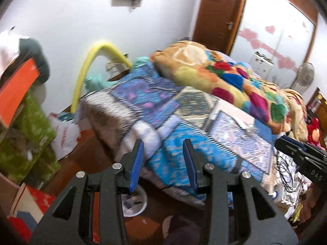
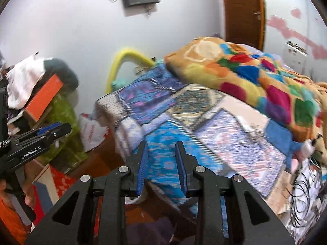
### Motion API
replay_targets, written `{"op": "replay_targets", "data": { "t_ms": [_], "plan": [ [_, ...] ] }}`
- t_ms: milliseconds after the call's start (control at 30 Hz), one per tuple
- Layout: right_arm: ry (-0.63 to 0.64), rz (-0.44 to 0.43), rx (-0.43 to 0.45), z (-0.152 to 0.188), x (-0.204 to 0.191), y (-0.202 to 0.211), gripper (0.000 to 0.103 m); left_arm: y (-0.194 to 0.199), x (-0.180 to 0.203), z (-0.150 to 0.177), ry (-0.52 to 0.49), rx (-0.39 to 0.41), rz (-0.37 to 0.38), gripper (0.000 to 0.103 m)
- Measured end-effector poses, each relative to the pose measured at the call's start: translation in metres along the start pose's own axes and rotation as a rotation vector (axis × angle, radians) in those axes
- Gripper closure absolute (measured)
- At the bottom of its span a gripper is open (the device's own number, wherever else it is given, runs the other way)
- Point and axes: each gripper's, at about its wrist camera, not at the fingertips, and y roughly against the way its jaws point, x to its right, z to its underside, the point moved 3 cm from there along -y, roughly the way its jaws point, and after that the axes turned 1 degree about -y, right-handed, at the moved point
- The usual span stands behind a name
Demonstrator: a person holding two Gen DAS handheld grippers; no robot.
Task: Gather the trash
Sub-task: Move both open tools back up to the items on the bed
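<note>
**Two empty grippers over a cluttered bedside**

Two grippers show, one per hand. The left gripper [image 1: 163, 159] has its blue pads parted by a moderate gap with nothing between them. The right gripper [image 2: 161, 163] has a narrower gap, also with nothing in it. Neither touches anything.

One bed [image 1: 184, 122] with a blue patchwork cover lies straight ahead of both pairs of fingers, and one bright multicoloured blanket [image 1: 224, 77] is heaped beyond and to the right of them. One white plastic bag [image 1: 65, 136] with red print sits on the floor ahead and to the left of the left gripper, beside a stack of green boxes [image 1: 30, 134]; it is the only likely trash that can be made out. One roll of tape [image 1: 134, 202] lies just below the left gripper's left finger, partly covered by it. One yellow foam tube [image 1: 92, 65] arches at the far corner of the bed. One brown door [image 1: 218, 12] stands beyond the blanket.

Both views are smeared by motion, so the bag's print cannot be read. The heap of cables [image 2: 304, 192] and cloth at the right gripper's lower right is cut by the frame edge and hard to sort out, as are the red items at the lower left
</note>
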Motion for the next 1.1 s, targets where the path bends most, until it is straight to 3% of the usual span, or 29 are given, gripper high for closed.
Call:
{"op": "replay_targets", "data": {
  "t_ms": [133,433,467,533,600,733,1100],
  "plan": [
    [-0.048,0.063,0.025,-0.001,0.043,0.017,0.078,-0.018,0.050,-0.010,-0.055,-0.009,0.064,0.064],
    [-0.138,0.175,0.036,0.005,0.136,0.030,0.078,-0.068,0.135,-0.021,-0.152,-0.050,0.131,0.064],
    [-0.157,0.181,0.027,0.008,0.150,0.024,0.074,-0.075,0.140,-0.022,-0.157,-0.057,0.135,0.064],
    [-0.184,0.193,0.016,0.013,0.165,0.015,0.054,-0.092,0.154,-0.024,-0.165,-0.079,0.143,0.064],
    [-0.221,0.205,0.007,0.019,0.184,0.002,0.047,-0.109,0.164,-0.026,-0.166,-0.101,0.146,0.063],
    [-0.284,0.196,-0.048,0.024,0.216,-0.033,0.047,-0.154,0.183,-0.029,-0.150,-0.151,0.150,0.054],
    [-0.398,0.099,-0.124,0.009,0.268,-0.135,0.047,-0.256,0.206,-0.032,-0.130,-0.237,0.138,0.054]
  ]
}}
